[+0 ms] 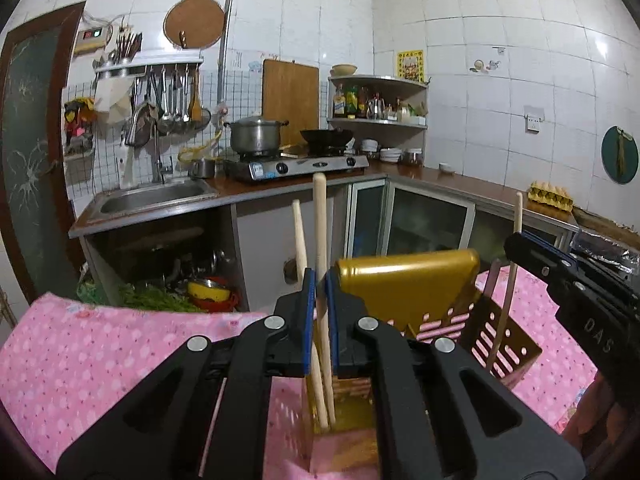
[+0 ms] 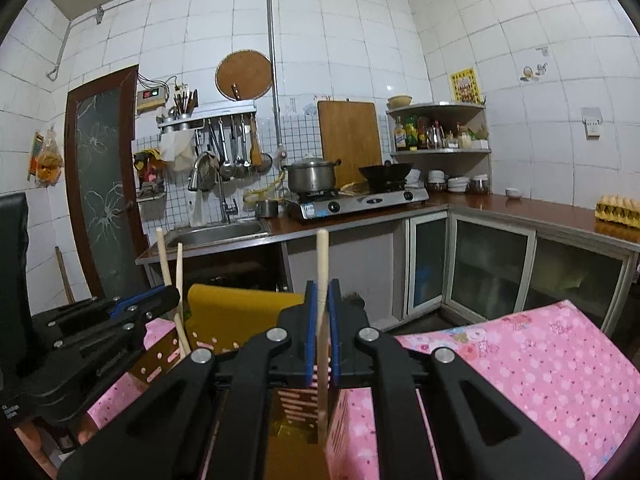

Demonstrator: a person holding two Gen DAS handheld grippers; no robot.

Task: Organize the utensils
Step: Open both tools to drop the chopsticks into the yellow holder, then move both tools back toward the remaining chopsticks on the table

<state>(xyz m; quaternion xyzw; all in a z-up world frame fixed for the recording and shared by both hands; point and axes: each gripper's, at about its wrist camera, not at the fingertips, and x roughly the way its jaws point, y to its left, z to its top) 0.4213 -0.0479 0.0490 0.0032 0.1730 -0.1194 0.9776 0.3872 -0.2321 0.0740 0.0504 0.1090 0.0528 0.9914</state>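
A gold slotted utensil holder stands on a pink flowered cloth. My left gripper is shut on an upright wooden handle, whose lower end reaches down into the holder's near compartment. A second wooden handle leans beside it in the same compartment. In the right wrist view my right gripper is shut on a thinner wooden stick. Its lower end sits inside the holder. Each gripper also shows in the other's view: the right gripper and the left gripper.
Behind the table runs an L-shaped kitchen counter with a sink, a gas stove carrying a pot and a wok, and an egg tray. Ladles hang on a wall rack. Pink cloth spreads to the right.
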